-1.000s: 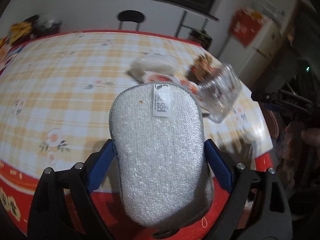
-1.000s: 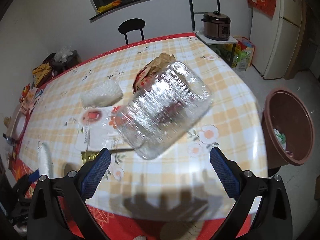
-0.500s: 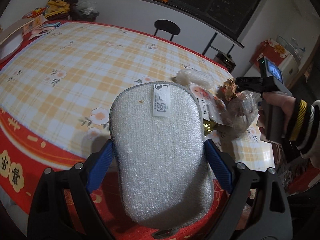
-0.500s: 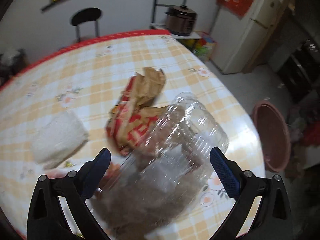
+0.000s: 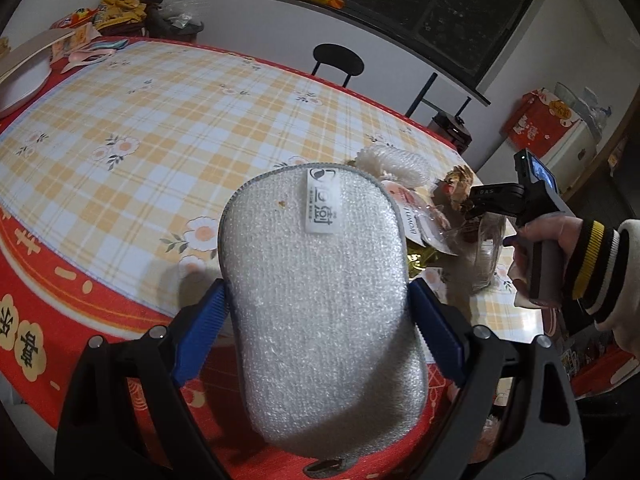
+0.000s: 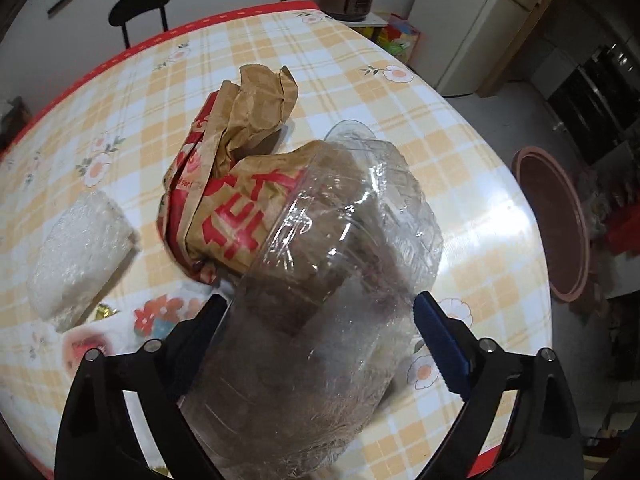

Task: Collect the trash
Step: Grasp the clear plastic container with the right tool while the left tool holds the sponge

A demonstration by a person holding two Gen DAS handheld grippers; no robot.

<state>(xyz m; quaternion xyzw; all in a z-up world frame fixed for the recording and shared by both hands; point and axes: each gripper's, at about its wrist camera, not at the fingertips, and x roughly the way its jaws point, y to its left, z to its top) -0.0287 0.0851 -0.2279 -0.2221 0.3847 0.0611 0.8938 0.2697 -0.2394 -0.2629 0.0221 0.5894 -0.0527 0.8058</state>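
The left gripper [image 5: 318, 320] pinches a white sponge [image 5: 320, 304] between its blue fingers [image 5: 200, 332], one pad pressed against each long side. The sponge stands out ahead of the gripper, above the near red edge of the counter [image 5: 132, 128], and carries a small white label [image 5: 322, 200] near its far end.

The right gripper [image 6: 320, 344] holds a clear plastic tub [image 6: 320, 320] between its fingers [image 6: 440, 348]; both pads sit against the tub's walls. The tub lies tilted on its side with its open mouth toward a crumpled brown and red paper bag [image 6: 236, 176], and the bag's near end lies inside the mouth. The bag lies on the checked cloth of the counter [image 6: 460, 208]. To the left of the bag sits a white bubble-wrap bundle [image 6: 76, 256], apart from it. A flat printed packet [image 6: 88, 344] and a bit of gold foil [image 6: 102, 312] lie just beside the bundle, nearer the gripper.

Off the counter's right edge, a brown bin [image 6: 556, 228] stands on the floor. From the left view, the right hand [image 5: 544, 256] grips its tool at the counter's far right, with the tub [image 5: 486, 256] and the bag [image 5: 456, 188] before it.
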